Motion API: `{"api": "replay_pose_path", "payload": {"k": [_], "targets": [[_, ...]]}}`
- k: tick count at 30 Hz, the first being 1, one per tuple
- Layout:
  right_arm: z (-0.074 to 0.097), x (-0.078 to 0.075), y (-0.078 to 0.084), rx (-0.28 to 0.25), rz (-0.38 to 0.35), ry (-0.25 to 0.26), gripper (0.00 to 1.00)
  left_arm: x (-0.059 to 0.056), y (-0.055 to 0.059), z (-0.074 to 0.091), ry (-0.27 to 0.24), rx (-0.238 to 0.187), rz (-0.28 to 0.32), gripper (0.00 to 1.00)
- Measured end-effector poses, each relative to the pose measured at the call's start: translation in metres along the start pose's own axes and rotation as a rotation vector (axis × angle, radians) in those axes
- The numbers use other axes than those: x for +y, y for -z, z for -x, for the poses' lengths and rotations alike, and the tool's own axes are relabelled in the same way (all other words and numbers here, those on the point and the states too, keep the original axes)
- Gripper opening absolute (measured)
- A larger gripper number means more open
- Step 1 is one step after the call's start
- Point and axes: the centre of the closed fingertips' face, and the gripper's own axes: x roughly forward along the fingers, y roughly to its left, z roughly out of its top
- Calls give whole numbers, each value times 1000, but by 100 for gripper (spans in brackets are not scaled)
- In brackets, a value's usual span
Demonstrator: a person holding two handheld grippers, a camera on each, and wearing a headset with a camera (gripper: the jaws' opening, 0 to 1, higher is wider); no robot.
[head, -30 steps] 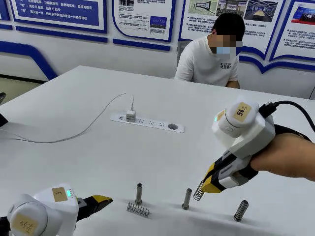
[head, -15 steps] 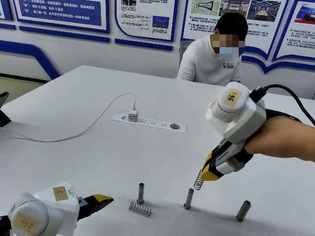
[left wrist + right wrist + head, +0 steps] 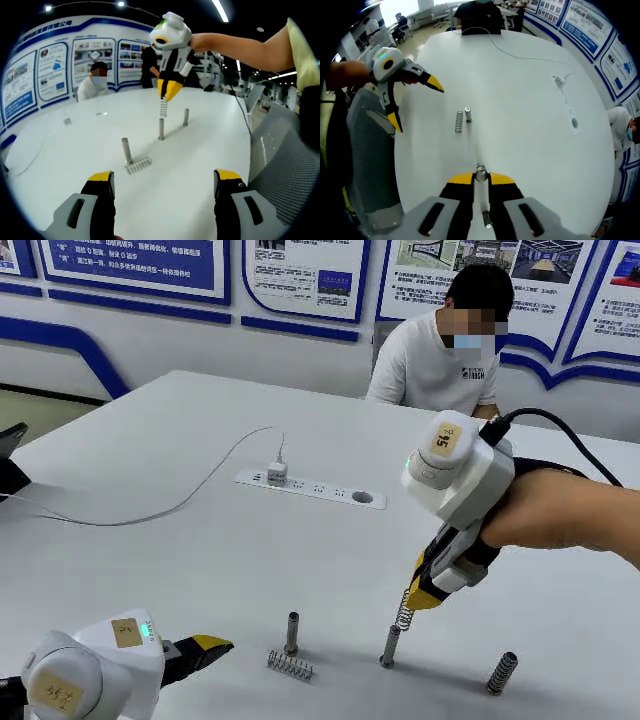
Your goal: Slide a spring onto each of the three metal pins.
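Observation:
Three metal pins stand on the white table [image 3: 200, 540]. My right gripper [image 3: 412, 602] is shut on a spring [image 3: 404, 612] that hangs tilted just over the top of the middle pin [image 3: 389, 645]. The left pin [image 3: 292, 633] is bare, and a loose spring [image 3: 290, 666] lies at its foot. The right pin [image 3: 500, 672] wears a spring. My left gripper [image 3: 205, 647] rests low at the near left, and in its own view the left gripper [image 3: 164, 177] is open and holds nothing. In the right gripper view the held spring [image 3: 480, 174] shows end-on between the yellow tips.
A white power strip [image 3: 310, 488] with a plugged charger and a trailing cable lies in the middle of the table. A person [image 3: 440, 350] sits at the far edge. The near table edge runs close behind the pins.
My right gripper has carried the spring up from beside the middle pin to just over its top. The left gripper has stayed put.

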Motion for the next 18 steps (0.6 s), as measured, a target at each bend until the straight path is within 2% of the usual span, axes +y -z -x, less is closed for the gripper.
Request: {"api": "replay_pose_path", "payload": {"k": [18], "targets": [[-11, -1, 1, 33, -4, -27, 12, 0, 2, 2, -2, 5, 4, 83]]}}
